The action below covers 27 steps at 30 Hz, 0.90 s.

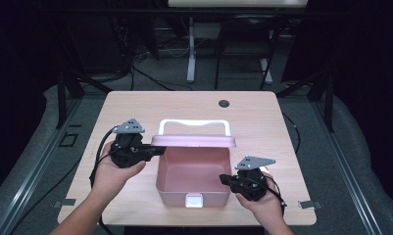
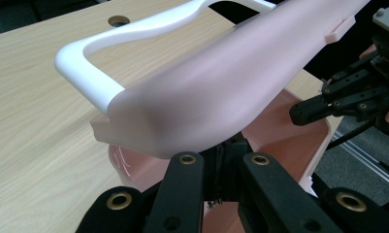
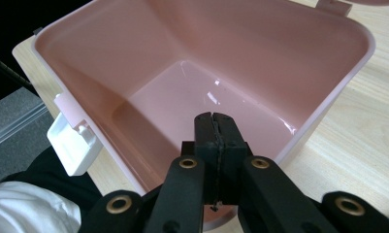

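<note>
I am working on a pale pink plastic storage box (image 1: 193,177) sitting near the six o'clock edge of the light wooden table (image 1: 135,105), its cavity bare and glossy, catching small glints on the floor. Its pink hinged lid (image 1: 194,141) is standing raised at the box's twelve o'clock side, with a white loop handle (image 1: 194,124) rising beyond it, and a white snap latch (image 1: 193,200) is hanging at the six o'clock wall.

My left gripper (image 1: 152,151) is reaching in from nine o'clock to the lid's corner; in the left gripper view the jaws are drawn close together right under the lid's curved underside, and I judge they are pinching its edge, though the contact itself is hidden. My right gripper (image 1: 225,179) is resting at the box's four o'clock rim, its jaws pressed flat together with nothing visible between them, the tips hanging just over the inside wall.

The risk I am seeing: the lid is smooth and rounded, so a thin pinch at one corner could slip and let it drop shut, possibly onto my right jaws. The box also looks light, and pulling the lid sideways could drag or tip it, since my right gripper is not clamping the rim.
</note>
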### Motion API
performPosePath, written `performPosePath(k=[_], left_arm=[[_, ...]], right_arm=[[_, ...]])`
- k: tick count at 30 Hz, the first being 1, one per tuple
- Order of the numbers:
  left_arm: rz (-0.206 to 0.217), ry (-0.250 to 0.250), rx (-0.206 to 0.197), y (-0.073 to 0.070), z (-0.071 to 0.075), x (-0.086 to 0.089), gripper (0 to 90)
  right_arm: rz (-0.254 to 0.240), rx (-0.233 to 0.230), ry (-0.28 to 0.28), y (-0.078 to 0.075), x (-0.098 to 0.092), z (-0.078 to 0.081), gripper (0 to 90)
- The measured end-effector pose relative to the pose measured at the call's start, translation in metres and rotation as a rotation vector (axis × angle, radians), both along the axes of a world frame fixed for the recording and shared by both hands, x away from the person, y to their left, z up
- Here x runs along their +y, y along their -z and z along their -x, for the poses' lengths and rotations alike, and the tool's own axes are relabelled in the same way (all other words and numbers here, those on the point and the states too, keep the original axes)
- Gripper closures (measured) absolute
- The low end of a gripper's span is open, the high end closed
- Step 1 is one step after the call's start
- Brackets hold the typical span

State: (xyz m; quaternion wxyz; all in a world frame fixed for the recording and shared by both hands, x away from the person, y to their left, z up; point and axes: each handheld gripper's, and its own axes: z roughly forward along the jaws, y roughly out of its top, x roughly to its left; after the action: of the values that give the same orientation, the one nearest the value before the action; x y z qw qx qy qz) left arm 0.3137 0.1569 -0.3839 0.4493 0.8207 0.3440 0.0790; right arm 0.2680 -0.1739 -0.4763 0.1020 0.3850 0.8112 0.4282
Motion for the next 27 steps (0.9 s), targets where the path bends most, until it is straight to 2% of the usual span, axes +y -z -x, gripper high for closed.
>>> performPosePath(k=[14, 27], left_arm=[[-0.002, -0.006, -0.001, -0.004, -0.007, 0.0, 89.9], [-0.003, -0.021, -0.002, -0.01, -0.015, -0.001, 90.0]], right_arm=[[0.03, 0.016, -0.017, 0.008, 0.005, 0.001, 89.6], [0.027, 0.019, -0.019, 0.009, 0.005, 0.001, 89.4]])
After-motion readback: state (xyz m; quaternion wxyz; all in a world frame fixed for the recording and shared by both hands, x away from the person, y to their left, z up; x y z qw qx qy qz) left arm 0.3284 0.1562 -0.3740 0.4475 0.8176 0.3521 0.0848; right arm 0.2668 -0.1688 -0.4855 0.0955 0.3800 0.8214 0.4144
